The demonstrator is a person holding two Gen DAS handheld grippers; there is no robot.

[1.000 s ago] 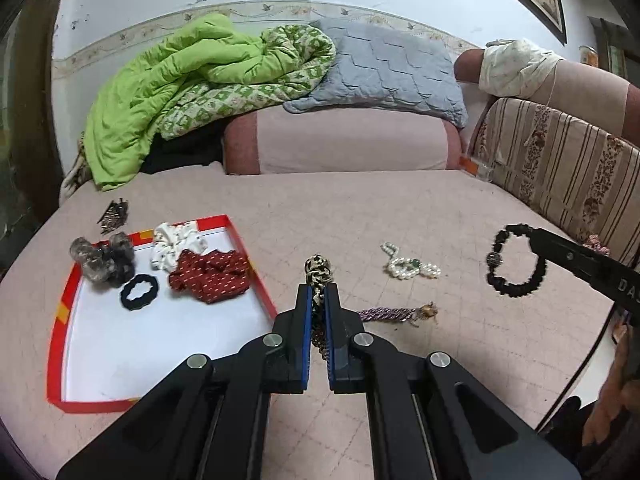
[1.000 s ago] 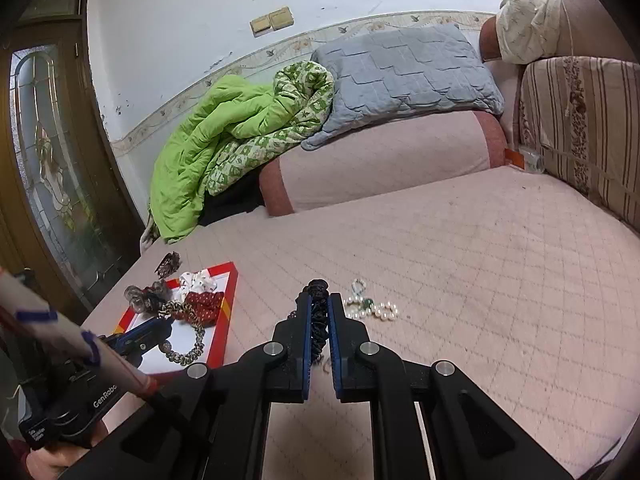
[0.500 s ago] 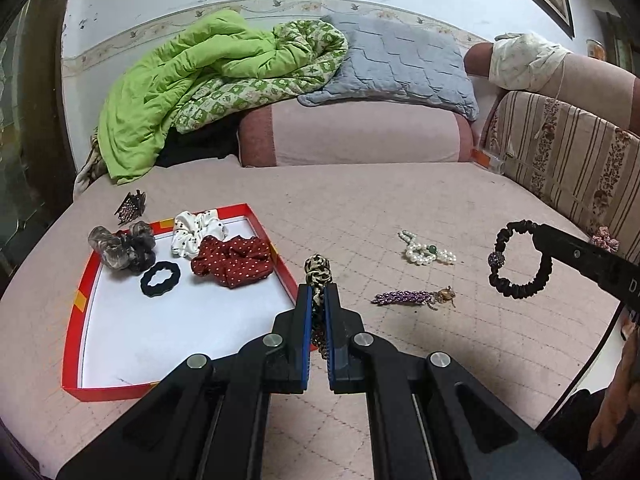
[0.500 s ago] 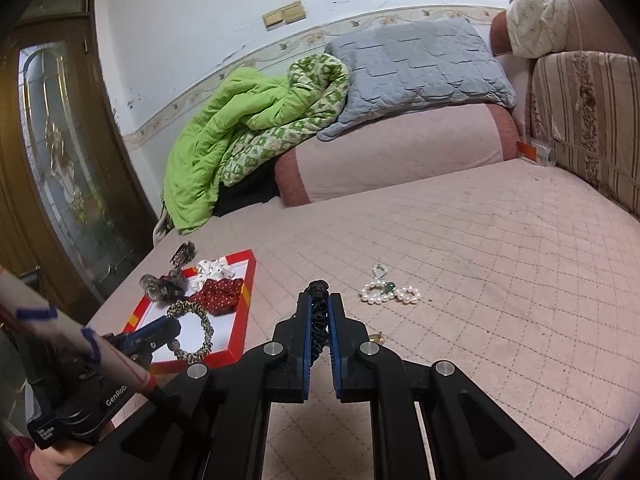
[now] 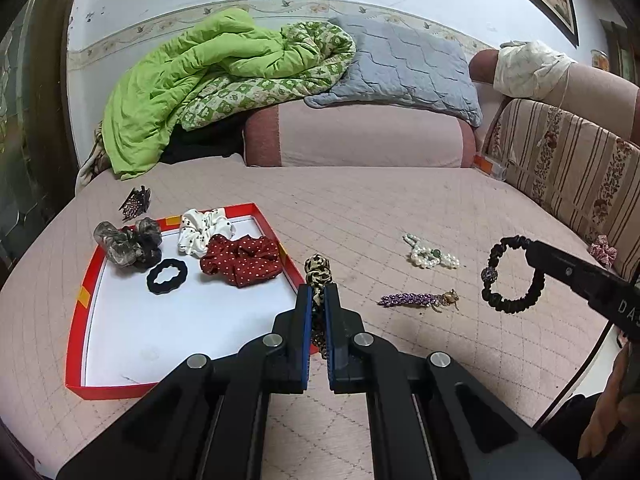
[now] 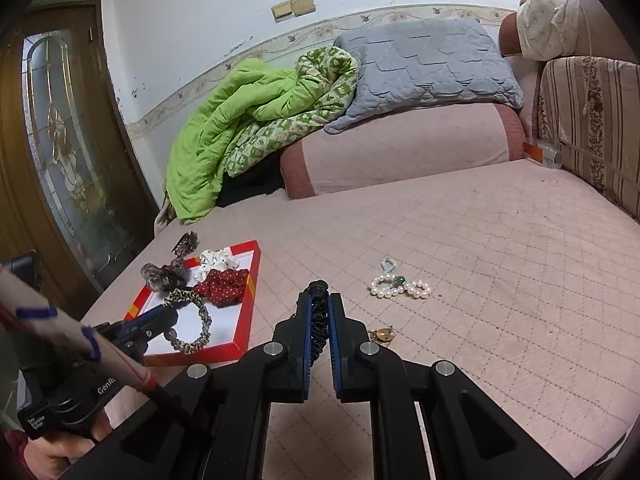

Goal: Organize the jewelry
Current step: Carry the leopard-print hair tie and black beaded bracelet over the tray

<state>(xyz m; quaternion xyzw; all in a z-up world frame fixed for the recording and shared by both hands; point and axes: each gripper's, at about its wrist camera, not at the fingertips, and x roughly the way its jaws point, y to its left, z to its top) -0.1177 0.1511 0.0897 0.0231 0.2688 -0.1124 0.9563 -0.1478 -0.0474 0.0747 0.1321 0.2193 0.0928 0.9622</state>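
Crowding the far end of the pink quilted bed (image 5: 360,208) are a lime green comforter (image 5: 180,92), a grey quilted pillow (image 5: 404,68) and a pink bolster (image 5: 360,136), with a striped sofa back (image 5: 560,160) running along the right edge. Nothing stands between the grippers and the red-rimmed tray (image 5: 86,292) near the bed's left edge.

Its white floor carries a red polka-dot scrunchie (image 5: 240,260), a white dotted scrunchie (image 5: 202,230) and a wavy black hair tie (image 5: 167,276). A grey sheer scrunchie (image 5: 124,238) sits at its far left corner. A dark claw clip (image 5: 134,202) lies on the quilt just beyond that corner.

The left gripper (image 5: 316,300) is clamped on a leopard-print scrunchie (image 5: 317,274), a slim fabric loop. In the right wrist view this loop hangs above the near half of the tray. The right gripper (image 6: 319,308) pinches a black ruched bracelet (image 5: 510,276), a ring of gathered cord with one sparkly bead, held in the air toward the bed's right edge.

Loose on the quilt mid-bed lie a pearl bracelet (image 5: 430,254) with a green bead and, nearer, a purple beaded piece (image 5: 416,300) with a gold end. A small pink fabric bow (image 5: 604,250) rests by the sofa back.
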